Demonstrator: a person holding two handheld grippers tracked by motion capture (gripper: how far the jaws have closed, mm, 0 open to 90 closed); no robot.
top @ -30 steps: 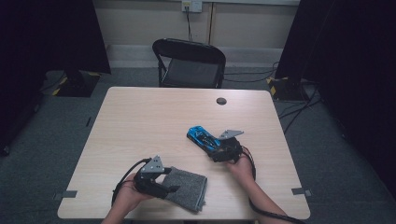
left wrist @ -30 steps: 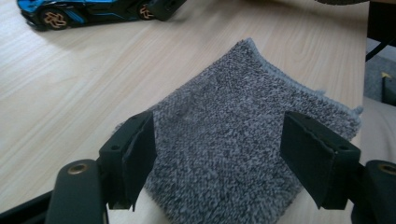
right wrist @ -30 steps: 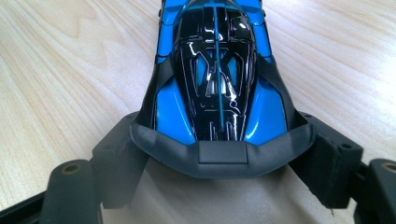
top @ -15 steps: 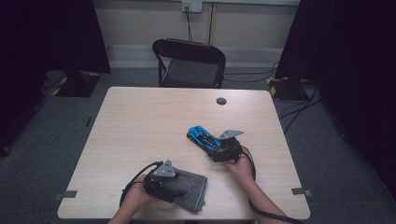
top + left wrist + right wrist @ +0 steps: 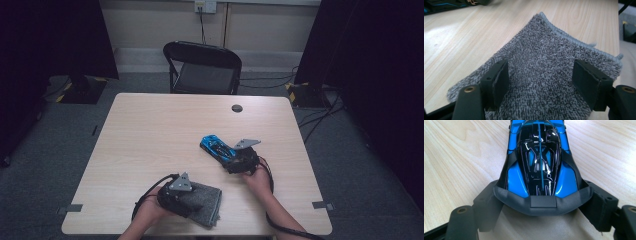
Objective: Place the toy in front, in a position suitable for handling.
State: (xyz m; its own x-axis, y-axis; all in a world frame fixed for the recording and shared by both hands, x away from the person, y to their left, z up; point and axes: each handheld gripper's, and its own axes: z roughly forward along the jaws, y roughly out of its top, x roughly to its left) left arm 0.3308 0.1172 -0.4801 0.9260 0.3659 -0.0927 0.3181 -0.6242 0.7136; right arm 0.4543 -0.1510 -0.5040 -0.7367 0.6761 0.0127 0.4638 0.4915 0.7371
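Blue toy car (image 5: 539, 160) between right gripper (image 5: 541, 207) jaws

Cloth (image 5: 202, 202) near edge – car (image 5: 218, 147) beyond (rightward).

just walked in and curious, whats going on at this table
A person at a wooden table works a gripper in each hand. The right gripper is clamped on the rear of a blue and black toy car that sits on the table. The left gripper hangs over a grey cloth near the front edge, jaws apart with the cloth between them and the pads not pressing on it.
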